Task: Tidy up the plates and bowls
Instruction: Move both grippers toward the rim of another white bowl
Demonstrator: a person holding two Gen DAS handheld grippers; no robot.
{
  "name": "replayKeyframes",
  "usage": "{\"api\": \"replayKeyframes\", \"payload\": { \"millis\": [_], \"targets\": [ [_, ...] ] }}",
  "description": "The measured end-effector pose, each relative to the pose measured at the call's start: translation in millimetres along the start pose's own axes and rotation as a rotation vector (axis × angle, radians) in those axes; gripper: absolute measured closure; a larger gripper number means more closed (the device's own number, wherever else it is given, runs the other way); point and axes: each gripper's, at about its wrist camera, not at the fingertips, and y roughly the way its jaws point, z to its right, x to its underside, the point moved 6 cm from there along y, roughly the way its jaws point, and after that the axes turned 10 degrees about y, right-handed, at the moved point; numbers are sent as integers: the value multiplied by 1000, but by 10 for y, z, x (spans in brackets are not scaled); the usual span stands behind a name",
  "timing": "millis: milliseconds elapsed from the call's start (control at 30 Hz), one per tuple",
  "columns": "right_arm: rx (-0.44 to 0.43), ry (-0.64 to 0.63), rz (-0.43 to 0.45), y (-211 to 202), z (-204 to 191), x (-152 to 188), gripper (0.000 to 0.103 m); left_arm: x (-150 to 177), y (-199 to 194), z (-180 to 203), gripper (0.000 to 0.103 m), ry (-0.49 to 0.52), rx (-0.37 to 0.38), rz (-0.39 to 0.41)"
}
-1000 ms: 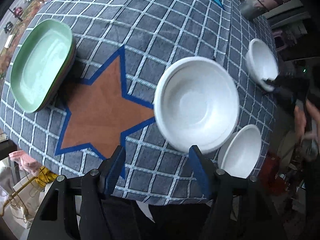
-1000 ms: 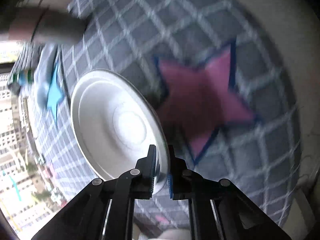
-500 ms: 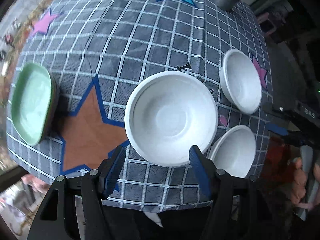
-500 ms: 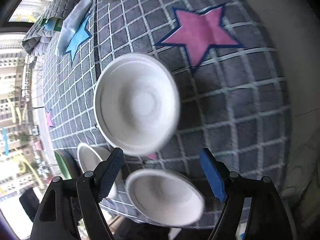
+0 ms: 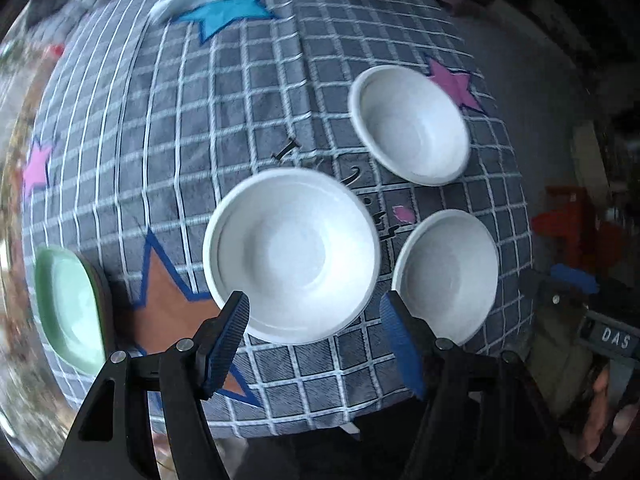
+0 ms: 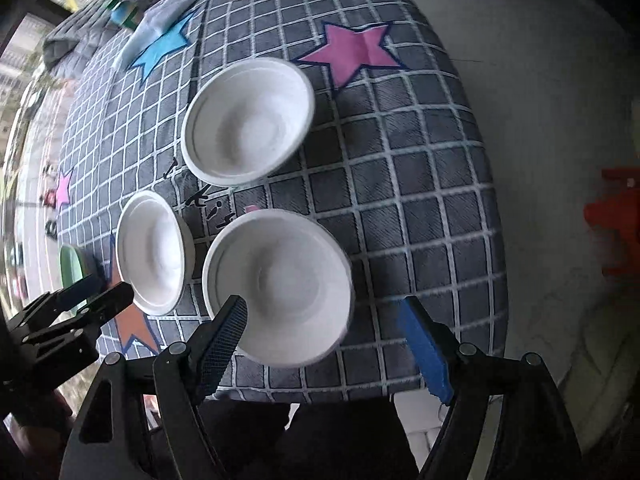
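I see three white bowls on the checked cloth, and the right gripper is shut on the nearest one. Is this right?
Not quite. The three white bowls are on the checked cloth, but the right gripper is open and holds nothing; the right wrist view shows its jaws spread above the nearest bowl.

"DAS" in white letters on dark label (image 5: 614, 338), right edge; black tablecloth script (image 5: 362, 196) illegible.

The right gripper (image 6: 324, 344) has let go of the white bowl (image 6: 248, 122), its jaws now wide.
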Motion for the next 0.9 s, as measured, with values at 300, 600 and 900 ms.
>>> {"api": "replayKeyframes", "payload": {
  "millis": [300,600,900],
  "targets": [
    [43,16,51,-168,-60,294,23,-21,-91,295,31,218,-70,20],
    [114,42,78,-210,97,518,23,54,-10,447,31,284,-77,-1],
    [144,4,114,-271,231,430,23,23,49,619,32,279,-19,-12]
  ]
}}
